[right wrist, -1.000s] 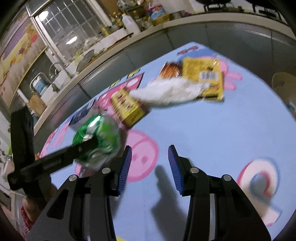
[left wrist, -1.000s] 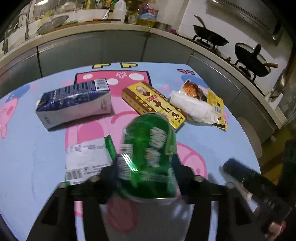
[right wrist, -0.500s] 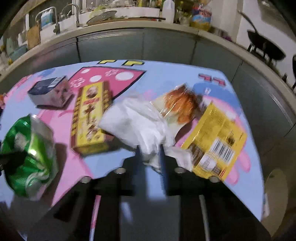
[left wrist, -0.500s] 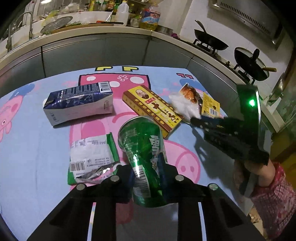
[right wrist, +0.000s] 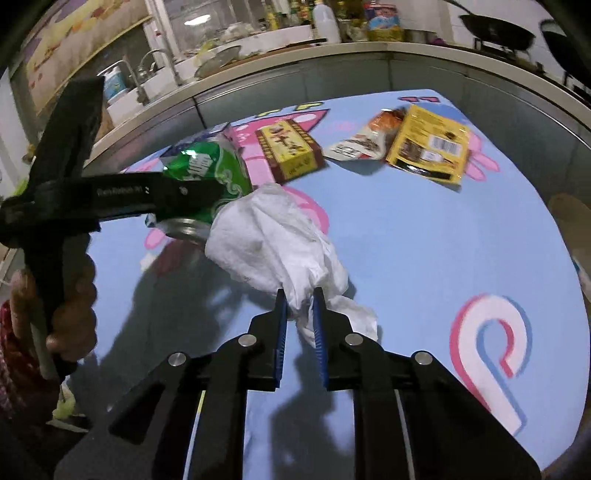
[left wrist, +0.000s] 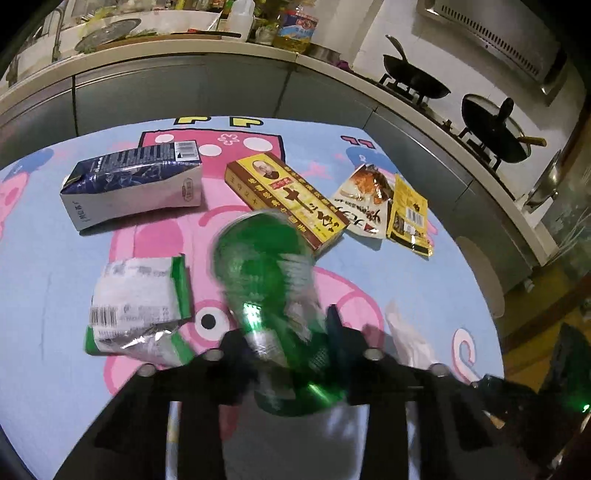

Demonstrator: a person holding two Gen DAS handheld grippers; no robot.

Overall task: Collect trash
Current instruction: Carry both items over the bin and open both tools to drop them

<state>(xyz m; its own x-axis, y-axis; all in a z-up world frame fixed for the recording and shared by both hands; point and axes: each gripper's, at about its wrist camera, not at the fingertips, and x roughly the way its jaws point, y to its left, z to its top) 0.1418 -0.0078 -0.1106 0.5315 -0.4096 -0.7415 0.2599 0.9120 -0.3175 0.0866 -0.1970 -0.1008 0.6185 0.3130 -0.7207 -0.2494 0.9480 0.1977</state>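
Note:
My left gripper (left wrist: pixel 284 332) is shut on a crushed green can (left wrist: pixel 269 280) and holds it above the table; the can also shows in the right wrist view (right wrist: pixel 210 170). My right gripper (right wrist: pixel 298 295) is shut on a crumpled white tissue (right wrist: pixel 273 240) and holds it above the blue cartoon tablecloth (right wrist: pixel 424 240). On the cloth lie a blue-and-white carton (left wrist: pixel 136 184), a yellow box (left wrist: pixel 284 199), a green-and-white wrapper (left wrist: pixel 136 302), a food pouch (left wrist: pixel 365 199) and a yellow packet (left wrist: pixel 408 214).
Grey kitchen cabinets (left wrist: pixel 184 96) curve around the far side of the table. A stove with two black woks (left wrist: pixel 491 122) is at the right. A sink and bottles (right wrist: pixel 258 33) stand on the back counter.
My right gripper has lifted the white tissue off the pouch and packet and drawn it back toward me. My left gripper with the can has shifted and tilted.

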